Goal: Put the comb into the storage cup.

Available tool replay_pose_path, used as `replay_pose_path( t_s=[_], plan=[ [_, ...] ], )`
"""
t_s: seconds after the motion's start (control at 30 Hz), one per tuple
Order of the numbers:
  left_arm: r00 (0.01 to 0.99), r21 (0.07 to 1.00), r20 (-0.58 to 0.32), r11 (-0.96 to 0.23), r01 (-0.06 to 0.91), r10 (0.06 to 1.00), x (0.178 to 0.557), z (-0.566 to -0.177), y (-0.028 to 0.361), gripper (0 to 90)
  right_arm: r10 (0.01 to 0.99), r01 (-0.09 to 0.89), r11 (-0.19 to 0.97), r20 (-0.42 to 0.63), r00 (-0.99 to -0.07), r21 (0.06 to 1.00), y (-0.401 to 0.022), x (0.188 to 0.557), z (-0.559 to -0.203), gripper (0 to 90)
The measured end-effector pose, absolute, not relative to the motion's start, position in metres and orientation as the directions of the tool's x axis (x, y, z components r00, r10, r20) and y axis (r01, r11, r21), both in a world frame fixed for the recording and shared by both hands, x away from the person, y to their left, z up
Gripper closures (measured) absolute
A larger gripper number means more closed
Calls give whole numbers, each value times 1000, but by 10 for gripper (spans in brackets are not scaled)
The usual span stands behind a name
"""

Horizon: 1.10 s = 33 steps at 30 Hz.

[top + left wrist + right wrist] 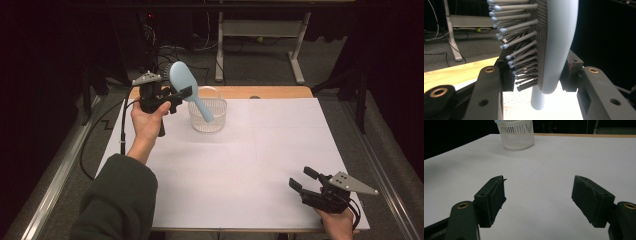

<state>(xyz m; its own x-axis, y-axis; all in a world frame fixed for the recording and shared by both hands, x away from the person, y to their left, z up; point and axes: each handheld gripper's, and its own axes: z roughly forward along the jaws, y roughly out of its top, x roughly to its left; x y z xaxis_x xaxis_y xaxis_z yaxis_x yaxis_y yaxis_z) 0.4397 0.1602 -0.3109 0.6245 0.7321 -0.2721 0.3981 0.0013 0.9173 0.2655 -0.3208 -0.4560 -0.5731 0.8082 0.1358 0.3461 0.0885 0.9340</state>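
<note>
A light blue hairbrush (181, 79) hangs tilted in the air, head up and handle slanting down to the right. My left gripper (186, 93) is shut on it where the head narrows to the handle. In the left gripper view the two pads press on the hairbrush (556, 45), one on the bristle side, one on the smooth back. The handle's end lies over a white slotted basket (221, 109); whether it touches the basket I cannot tell. My right gripper (302, 178) rests low at the table's near right corner, open, with nothing between its pads (492, 197).
White paper (250, 165) covers the table, and a wooden edge (250, 92) shows at the back. The basket (517, 135) stands far ahead of the right gripper's jaws. A desk frame (260, 30) stands on the floor behind. The left gripper's cable (122, 125) trails off the left side.
</note>
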Motion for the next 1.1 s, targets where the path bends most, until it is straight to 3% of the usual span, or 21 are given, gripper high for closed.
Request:
replay_pose_path(
  t_s=[1.1],
  plan=[
    [535,887,-288,12,461,794,487,-343,130,545,802,349,85,143,-579,933,-322,266,-456,274]
  ],
)
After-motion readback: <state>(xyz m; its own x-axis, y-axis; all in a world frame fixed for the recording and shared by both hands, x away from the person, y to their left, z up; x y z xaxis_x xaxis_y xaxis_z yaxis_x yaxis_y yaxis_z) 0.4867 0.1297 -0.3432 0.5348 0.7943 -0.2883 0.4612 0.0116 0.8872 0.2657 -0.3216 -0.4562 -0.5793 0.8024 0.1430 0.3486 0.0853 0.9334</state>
